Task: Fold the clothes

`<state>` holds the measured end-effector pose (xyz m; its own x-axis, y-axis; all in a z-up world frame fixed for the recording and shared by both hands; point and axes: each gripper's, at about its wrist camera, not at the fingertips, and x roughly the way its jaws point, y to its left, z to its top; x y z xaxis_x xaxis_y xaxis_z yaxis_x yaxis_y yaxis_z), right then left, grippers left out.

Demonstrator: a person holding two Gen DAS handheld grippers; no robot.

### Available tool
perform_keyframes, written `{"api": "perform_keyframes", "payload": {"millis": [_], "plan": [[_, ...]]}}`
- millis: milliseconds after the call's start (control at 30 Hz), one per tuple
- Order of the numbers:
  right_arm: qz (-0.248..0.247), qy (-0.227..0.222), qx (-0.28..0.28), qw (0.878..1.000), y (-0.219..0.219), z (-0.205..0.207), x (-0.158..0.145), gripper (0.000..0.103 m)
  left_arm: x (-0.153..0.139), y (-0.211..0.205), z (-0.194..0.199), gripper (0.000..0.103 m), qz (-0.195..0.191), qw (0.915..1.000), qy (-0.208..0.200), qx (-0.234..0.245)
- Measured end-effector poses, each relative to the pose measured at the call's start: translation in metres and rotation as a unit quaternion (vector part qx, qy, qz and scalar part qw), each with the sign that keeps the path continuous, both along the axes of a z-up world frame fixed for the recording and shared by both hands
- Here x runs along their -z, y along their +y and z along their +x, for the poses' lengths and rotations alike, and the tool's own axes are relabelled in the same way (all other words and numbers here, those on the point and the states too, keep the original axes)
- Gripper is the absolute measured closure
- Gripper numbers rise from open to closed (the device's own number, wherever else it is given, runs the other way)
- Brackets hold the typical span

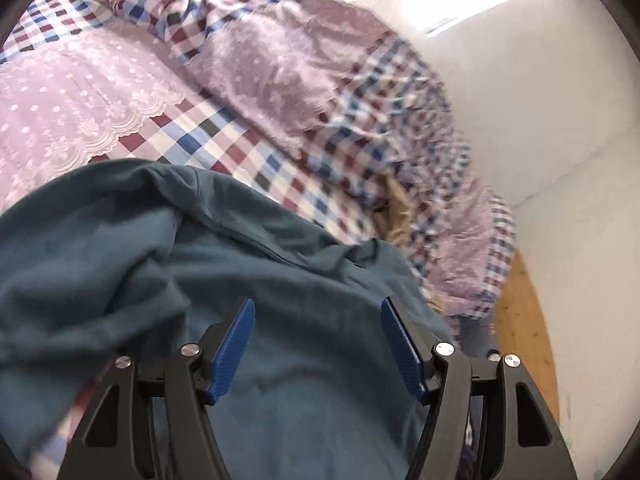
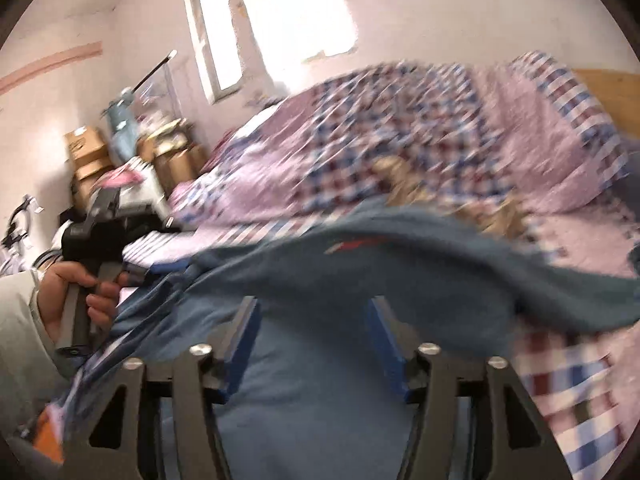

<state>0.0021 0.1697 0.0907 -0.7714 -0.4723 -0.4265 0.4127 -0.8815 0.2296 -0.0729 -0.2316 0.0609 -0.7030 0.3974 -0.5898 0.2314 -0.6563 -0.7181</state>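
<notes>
One teal shirt lies rumpled on the checked bedspread. Two grippers, left gripper and right gripper, hover above the shirt, jaws apart, gripping nothing.

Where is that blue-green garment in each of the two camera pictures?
Left wrist view: the teal garment fills the lower half, under the open left gripper.
Right wrist view: it spans the lower middle, blurred, ahead of the right gripper.
Shared landmark: the checked bedspread.
</notes>
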Motion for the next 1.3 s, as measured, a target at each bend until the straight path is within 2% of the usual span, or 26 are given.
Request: {"api": "perform_keyframes", "payload": {"millis": [67,167,267,333,433,633,733,833,900,967,1067,1133,1167,1200,1233,1300], "plan": [[-0.015,0.013,0.03,0.999,0.022,-0.01,-0.001,0.024,0.005,-0.004,-0.02,0.033,-0.013,0.9998,-0.015,-0.006],[-0.021,-0.001,0.071,0.997,0.052,-0.029,0.01,0.024,0.007,-0.007,-0.042,0.033,-0.052,0.9983,-0.026,-0.011],[-0.047,-0.02,0.094,0.994,0.069,-0.035,0.015,0.024,0.024,-0.008,-0.062,0.033,-0.079,0.9941,-0.074,-0.005],[-0.04,-0.008,0.098,0.994,0.066,-0.036,0.014,0.024,0.036,-0.006,-0.071,0.033,-0.096,0.9896,-0.107,-0.008],[-0.017,0.018,0.116,0.993,0.06,-0.033,0.013,0.023,0.045,-0.003,-0.078,0.033,-0.093,0.9891,-0.114,-0.012],[-0.027,0.006,0.15,0.988,0.078,-0.035,0.016,0.023,0.055,0.007,-0.1,0.033,-0.073,0.9921,-0.102,0.004],[-0.036,0.008,0.158,0.987,0.085,-0.035,0.014,0.022,0.063,0.011,-0.111,0.03,-0.061,0.9923,-0.108,0.002],[-0.029,0.008,0.152,0.988,0.082,-0.036,0.015,0.022,0.062,0.018,-0.116,0.029,-0.068,0.9898,-0.124,0.015],[-0.024,0.007,0.147,0.989,0.079,-0.036,0.016,0.022,0.06,0.023,-0.112,0.029,-0.031,0.9914,-0.123,0.032],[-0.021,0.005,0.145,0.989,0.077,-0.037,0.018,0.022,0.059,0.031,-0.109,0.029,-0.02,0.9904,-0.129,0.046],[-0.008,0.007,0.171,0.985,0.08,-0.038,0.019,0.022,0.055,0.053,-0.111,0.029,-0.051,0.9878,-0.128,0.073],[0.002,0.009,0.202,0.979,0.087,-0.038,0.018,0.021,0.056,0.062,-0.115,0.03,-0.078,0.9859,-0.13,0.07],[-0.002,0.007,0.217,0.976,0.093,-0.039,0.018,0.02,0.056,0.065,-0.118,0.031,-0.092,0.9849,-0.131,0.068],[-0.014,-0.001,0.234,0.972,0.103,-0.04,0.019,0.019,0.057,0.067,-0.12,0.042,-0.101,0.9837,-0.134,0.065],[-0.025,-0.012,0.24,0.97,0.11,-0.041,0.022,0.019,0.059,0.068,-0.122,0.062,-0.108,0.9824,-0.139,0.063],[-0.039,-0.028,0.249,0.967,0.118,-0.044,0.027,0.019,0.062,0.069,-0.126,0.078,-0.115,0.981,-0.145,0.057]]}}
